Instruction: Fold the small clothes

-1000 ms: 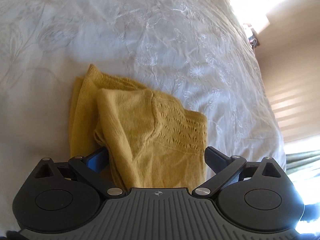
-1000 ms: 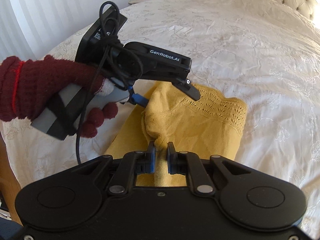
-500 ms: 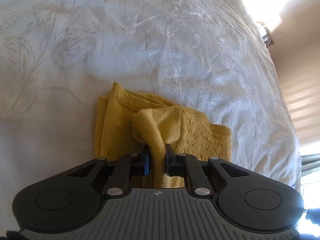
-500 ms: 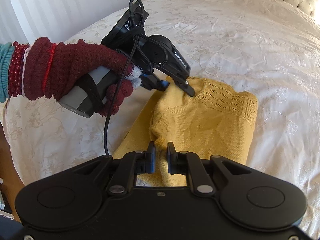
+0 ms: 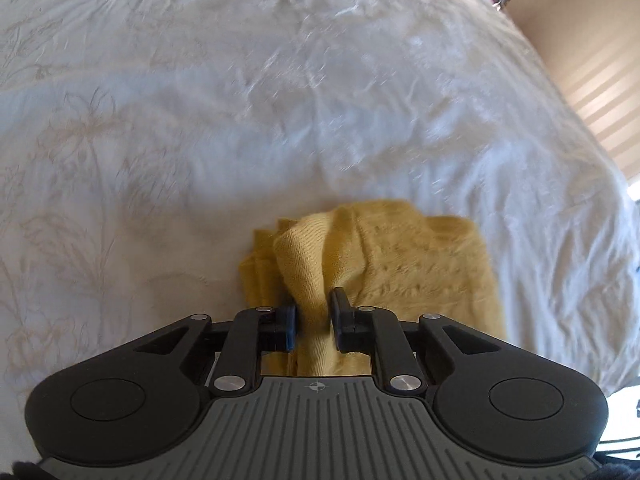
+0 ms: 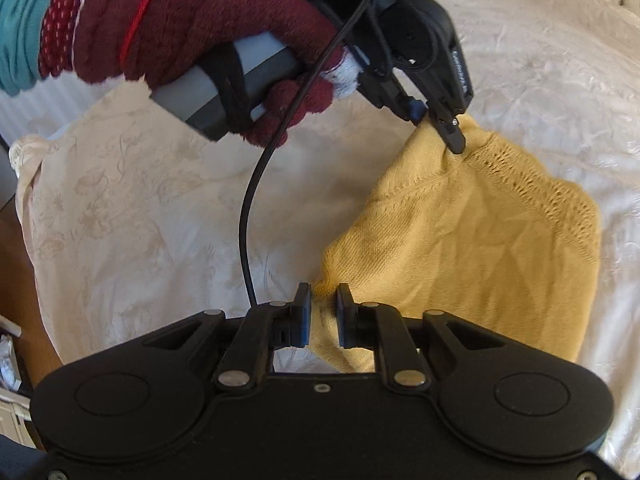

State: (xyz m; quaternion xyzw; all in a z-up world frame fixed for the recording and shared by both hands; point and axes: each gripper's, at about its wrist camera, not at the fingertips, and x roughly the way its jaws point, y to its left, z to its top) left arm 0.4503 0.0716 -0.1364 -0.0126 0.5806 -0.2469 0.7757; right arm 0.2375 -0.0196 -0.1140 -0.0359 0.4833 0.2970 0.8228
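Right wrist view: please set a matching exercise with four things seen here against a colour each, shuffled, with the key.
Things:
1. knitted garment
2. glove on the hand holding the left gripper
3. sleeve cuff at the wrist
4. bedspread

Colours:
A. teal
B. cream white with a faint flower pattern
C. mustard yellow
D. dark red

Pairs: 1-C, 2-D, 3-A, 4-B
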